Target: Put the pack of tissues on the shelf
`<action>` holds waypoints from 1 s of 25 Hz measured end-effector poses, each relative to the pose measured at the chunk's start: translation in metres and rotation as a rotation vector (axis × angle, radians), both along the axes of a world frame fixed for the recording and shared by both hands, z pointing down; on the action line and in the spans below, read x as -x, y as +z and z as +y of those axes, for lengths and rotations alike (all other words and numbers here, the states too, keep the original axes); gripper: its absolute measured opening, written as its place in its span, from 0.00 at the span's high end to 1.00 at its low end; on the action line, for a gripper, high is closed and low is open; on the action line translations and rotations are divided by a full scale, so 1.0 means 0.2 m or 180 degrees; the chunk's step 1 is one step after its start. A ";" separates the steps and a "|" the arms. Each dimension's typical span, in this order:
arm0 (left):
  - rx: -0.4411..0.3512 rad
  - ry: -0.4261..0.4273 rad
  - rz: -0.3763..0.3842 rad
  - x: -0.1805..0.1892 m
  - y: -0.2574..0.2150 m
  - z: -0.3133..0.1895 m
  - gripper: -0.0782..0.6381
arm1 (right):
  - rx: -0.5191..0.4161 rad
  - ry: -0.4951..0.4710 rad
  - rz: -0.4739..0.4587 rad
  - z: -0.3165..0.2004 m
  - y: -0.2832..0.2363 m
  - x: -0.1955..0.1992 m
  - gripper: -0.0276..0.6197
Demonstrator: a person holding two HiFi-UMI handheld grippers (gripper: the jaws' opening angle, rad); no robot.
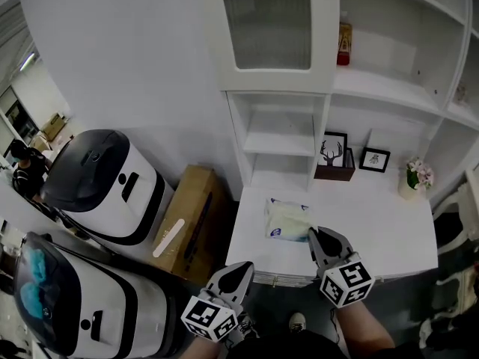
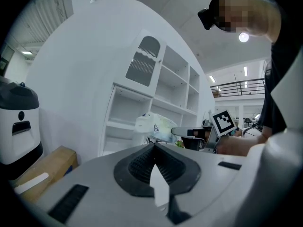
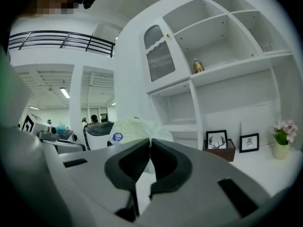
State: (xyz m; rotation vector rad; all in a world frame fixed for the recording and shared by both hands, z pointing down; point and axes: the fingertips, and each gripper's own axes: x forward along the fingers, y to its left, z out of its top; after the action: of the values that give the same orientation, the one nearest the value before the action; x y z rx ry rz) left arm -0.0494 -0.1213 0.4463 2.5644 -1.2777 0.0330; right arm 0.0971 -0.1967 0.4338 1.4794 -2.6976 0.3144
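Looking down in the head view: pack of tissues (image 1: 287, 221) lies at the front of the white counter (image 1: 374, 223), below the shelf unit (image 1: 281, 144). Right gripper (image 1: 322, 238) reaches the pack's right edge, tips touching it. Left gripper (image 1: 238, 269) hangs lower, off the counter's front edge, near a cardboard box (image 1: 191, 219). Two framed pictures (image 1: 334, 149) and a small flower pot (image 1: 416, 178) stand at the back of the counter

Left gripper view: jaws pressed together, nothing between them; the pack shows beyond, with the right gripper at its side

Right gripper view: jaws closed on a thin edge of the pack, the bulk of it bulging just past the tips; a bottle (image 3: 197, 66) stands on a higher shelf
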 end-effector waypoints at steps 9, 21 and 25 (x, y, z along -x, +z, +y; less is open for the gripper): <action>-0.0048 0.0215 0.0060 0.15 -0.02 -0.08 0.89 | -0.0026 0.0204 0.0087 -0.02 -0.03 0.13 0.95; -0.0017 0.0482 0.0050 0.37 0.02 -0.14 0.89 | -0.0025 0.0454 0.0087 -0.04 -0.01 0.33 0.95; 0.0005 0.0583 0.0061 0.44 0.05 -0.14 0.89 | -0.0013 0.0565 0.0093 -0.03 0.01 0.38 0.95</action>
State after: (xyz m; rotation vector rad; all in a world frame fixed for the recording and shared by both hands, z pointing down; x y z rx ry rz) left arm -0.1368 -0.1494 0.4553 2.6656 -1.0319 0.0455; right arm 0.0203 -0.2017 0.4357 1.7143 -2.5512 0.2921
